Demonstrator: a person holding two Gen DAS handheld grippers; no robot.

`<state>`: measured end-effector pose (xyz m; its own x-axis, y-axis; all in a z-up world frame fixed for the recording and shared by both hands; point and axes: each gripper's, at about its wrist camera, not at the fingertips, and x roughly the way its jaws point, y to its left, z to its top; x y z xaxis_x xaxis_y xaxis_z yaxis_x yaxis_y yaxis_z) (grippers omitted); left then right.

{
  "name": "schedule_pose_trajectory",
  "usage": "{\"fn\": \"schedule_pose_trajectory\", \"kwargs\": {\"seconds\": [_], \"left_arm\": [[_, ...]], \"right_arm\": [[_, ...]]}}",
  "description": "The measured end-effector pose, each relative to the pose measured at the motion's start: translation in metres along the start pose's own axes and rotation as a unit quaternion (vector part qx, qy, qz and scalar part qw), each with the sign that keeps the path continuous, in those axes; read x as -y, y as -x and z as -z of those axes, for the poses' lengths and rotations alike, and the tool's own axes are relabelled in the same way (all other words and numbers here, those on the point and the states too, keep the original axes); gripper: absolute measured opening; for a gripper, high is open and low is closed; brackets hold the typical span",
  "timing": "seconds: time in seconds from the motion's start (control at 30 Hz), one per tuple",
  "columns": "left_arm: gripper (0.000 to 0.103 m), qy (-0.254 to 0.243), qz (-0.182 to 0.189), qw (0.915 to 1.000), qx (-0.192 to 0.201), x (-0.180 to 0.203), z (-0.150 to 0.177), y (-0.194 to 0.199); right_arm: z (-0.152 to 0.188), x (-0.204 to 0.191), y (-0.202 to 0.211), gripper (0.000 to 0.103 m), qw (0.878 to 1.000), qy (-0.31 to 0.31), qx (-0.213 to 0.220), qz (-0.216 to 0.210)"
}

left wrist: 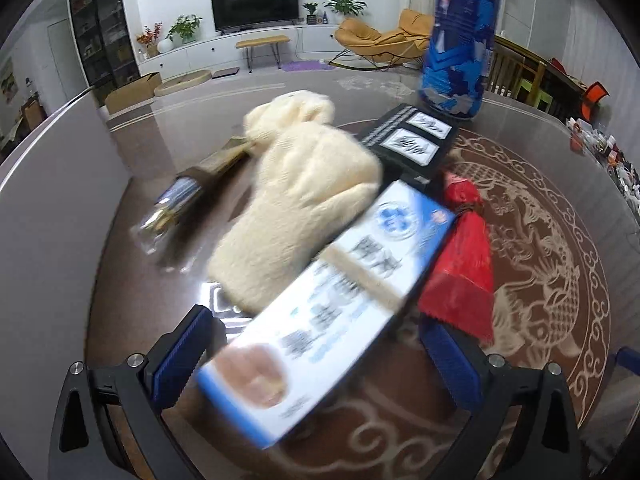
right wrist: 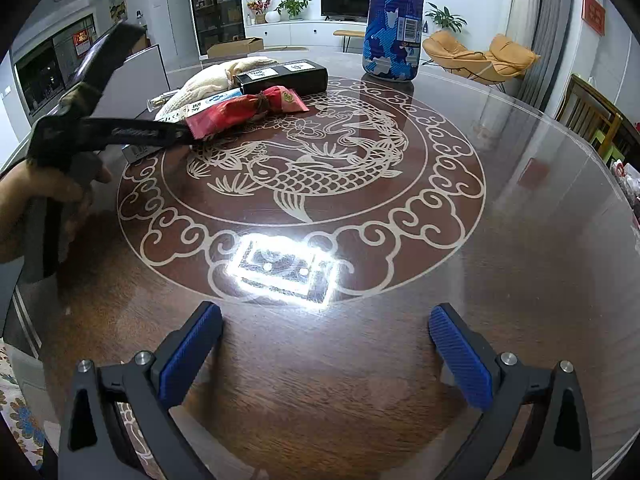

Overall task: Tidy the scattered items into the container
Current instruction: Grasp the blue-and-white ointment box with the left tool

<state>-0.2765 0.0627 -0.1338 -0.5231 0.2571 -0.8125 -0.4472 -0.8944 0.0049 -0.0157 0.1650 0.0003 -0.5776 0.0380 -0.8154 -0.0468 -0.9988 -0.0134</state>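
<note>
1. Near the left edge of the tabletop (right wrist: 400, 360), the scattered items lie in one tight cluster: a white-and-blue box (left wrist: 320, 312), a cream glove (left wrist: 308, 184), a red packet (left wrist: 464, 256), a black box (left wrist: 412, 140) and a clear tube (left wrist: 180, 204).
2. The white-and-blue box sits closest to the left gripper (left wrist: 320, 356), its near end lying between the blue pads; the picture is blurred there, so I cannot tell whether either pad touches it. It overlaps the glove's near side.
3. The left gripper's fingers (left wrist: 180, 360) stand spread wide, one on each side of the box.
4. The red packet lies just right of the white-and-blue box, touching it in the right wrist view, with the black box behind them both.
5. The clear tube lies on the far side of the glove, toward the tabletop's left edge.
6. A tall blue patterned can (right wrist: 394, 20) stands upright beyond the cluster, near the far edge.
7. The right gripper (right wrist: 324, 356) hovers over the near part of the tabletop, fingers (right wrist: 460, 360) spread apart with nothing between them, well apart from the cluster.
8. A bright lamp reflection (right wrist: 284, 268) glares on the glass just ahead of the right gripper.
</note>
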Motion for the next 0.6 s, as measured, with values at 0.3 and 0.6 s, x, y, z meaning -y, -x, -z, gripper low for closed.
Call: {"fn": "schedule_pose_trajectory", "kwargs": {"seconds": [0.3,0.6], "left_arm": [[0.055,-0.04,0.035,0.9983,0.023,0.027,0.004,0.012],[0.041,0.026,0.013,0.9991,0.031,0.011,0.071,0.061]], "right_arm": [[0.0,0.0,0.0,0.103,1.0,0.0,0.0,0.0],[0.0,-0.001,0.0,0.103,1.0,0.001,0.0,-0.001]]}}
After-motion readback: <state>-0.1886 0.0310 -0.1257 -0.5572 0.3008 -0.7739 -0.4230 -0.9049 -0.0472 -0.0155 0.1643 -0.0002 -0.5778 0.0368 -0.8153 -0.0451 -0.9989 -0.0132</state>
